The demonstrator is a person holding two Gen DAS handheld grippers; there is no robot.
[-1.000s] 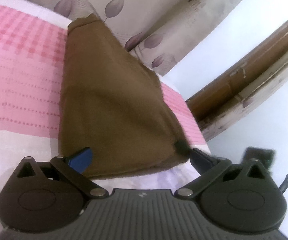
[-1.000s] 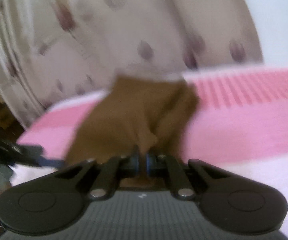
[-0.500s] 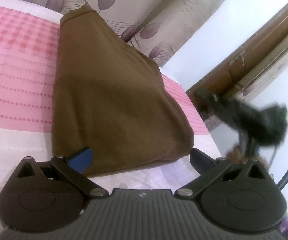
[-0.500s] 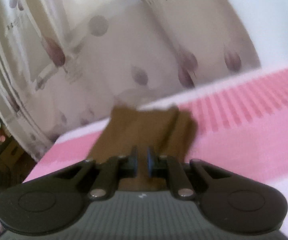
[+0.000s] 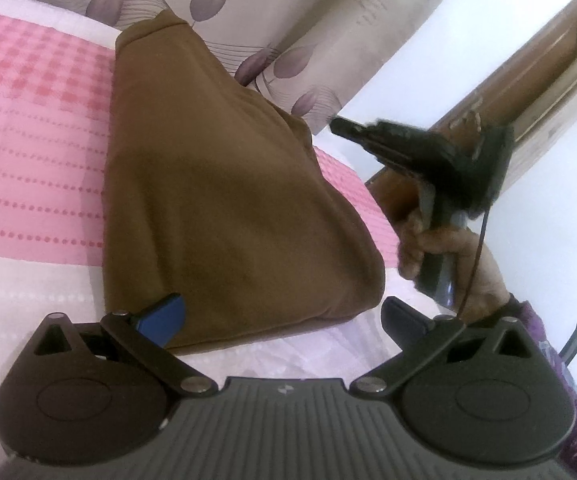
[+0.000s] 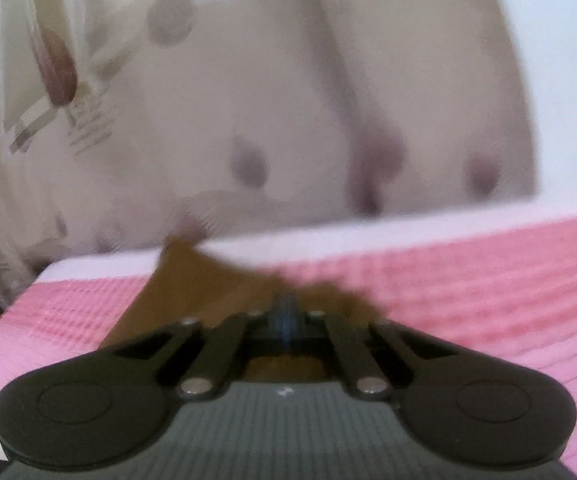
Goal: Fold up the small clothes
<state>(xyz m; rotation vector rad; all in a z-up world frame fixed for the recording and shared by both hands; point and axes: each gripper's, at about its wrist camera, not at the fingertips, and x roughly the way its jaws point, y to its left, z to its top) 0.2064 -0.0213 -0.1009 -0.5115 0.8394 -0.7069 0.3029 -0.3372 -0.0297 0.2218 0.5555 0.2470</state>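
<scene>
Brown folded garment (image 5: 224, 184) lies across pink-checked bed (image 5: 28, 128), running to far edge by curtain (image 5: 272, 12). Left gripper (image 5: 284, 312) jaws wide, straddling near hem. Right gripper (image 6: 286, 320) jaws have just closed, empty, off bed's right edge. Risk: left jaws snag hem, dragging fold open.

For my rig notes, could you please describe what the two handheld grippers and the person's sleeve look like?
Both are black, with round-ended linkage arms, silver pivot pins and a ribbed grey body. The left gripper has blue finger pads. The right gripper has a grey handle and a thin black cable. The sleeve is purple.
</scene>
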